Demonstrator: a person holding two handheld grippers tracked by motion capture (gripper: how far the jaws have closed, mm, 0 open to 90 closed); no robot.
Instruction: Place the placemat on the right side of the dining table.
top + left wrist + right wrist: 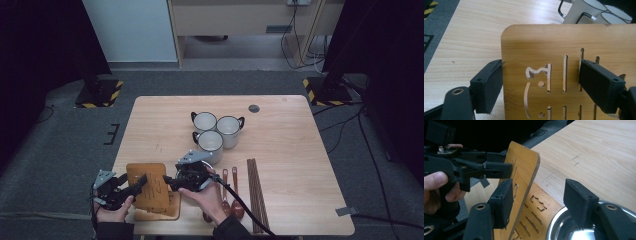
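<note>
Slotted wooden board (150, 186) tilted up near surface (280, 150) front edge, left of steel bowl (564, 227). Left claw (131, 188) clamps board's edge. Right claw (541, 202) half-wide, straddling board, pads not pressing.

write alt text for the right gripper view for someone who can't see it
The right gripper has its black jaws open around the edge of a slotted wooden board held upright by the left gripper. A second slotted board lies flat on the table, beside a steel bowl.
</note>
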